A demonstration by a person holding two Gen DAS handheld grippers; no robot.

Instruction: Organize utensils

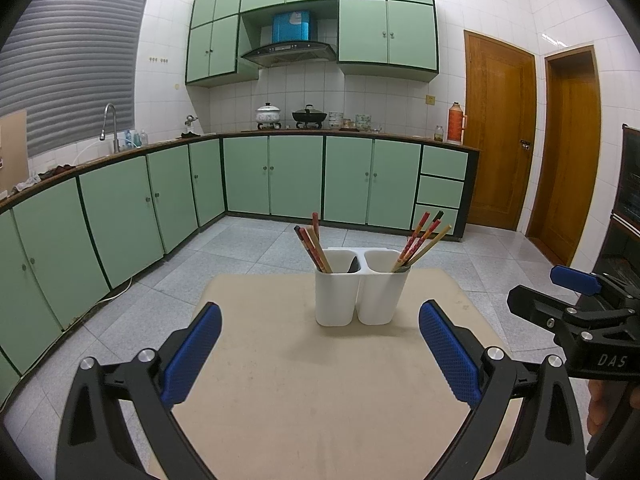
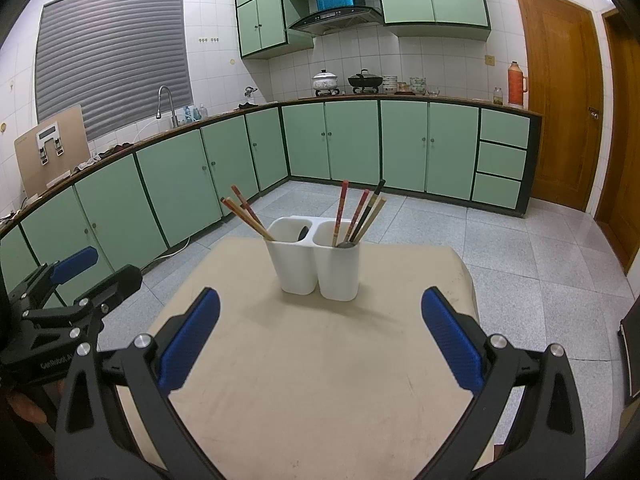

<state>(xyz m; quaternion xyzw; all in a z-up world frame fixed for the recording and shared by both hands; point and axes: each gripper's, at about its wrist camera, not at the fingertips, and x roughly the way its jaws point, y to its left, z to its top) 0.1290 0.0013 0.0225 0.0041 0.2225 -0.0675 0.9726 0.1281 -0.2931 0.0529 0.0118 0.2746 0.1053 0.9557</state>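
Note:
A white two-cup utensil holder [image 1: 360, 288] stands at the far middle of a beige table [image 1: 312, 380]; it also shows in the right wrist view [image 2: 316, 264]. Its left cup holds several chopsticks [image 1: 314, 246] leaning left and a dark spoon [image 1: 353, 265]. Its right cup holds several chopsticks [image 1: 422, 242] leaning right. In the right wrist view they show as left chopsticks [image 2: 248, 216] and right chopsticks [image 2: 360, 214]. My left gripper [image 1: 320, 354] is open and empty, short of the holder. My right gripper [image 2: 320, 344] is open and empty too, beside it [image 1: 576, 296].
The table [image 2: 320, 360] stands on a grey tiled floor [image 2: 540, 256]. Green cabinets [image 1: 120, 216] run along the left and back. Wooden doors [image 1: 500, 132] are at the right. A dark cabinet [image 1: 628, 200] stands close at the right edge.

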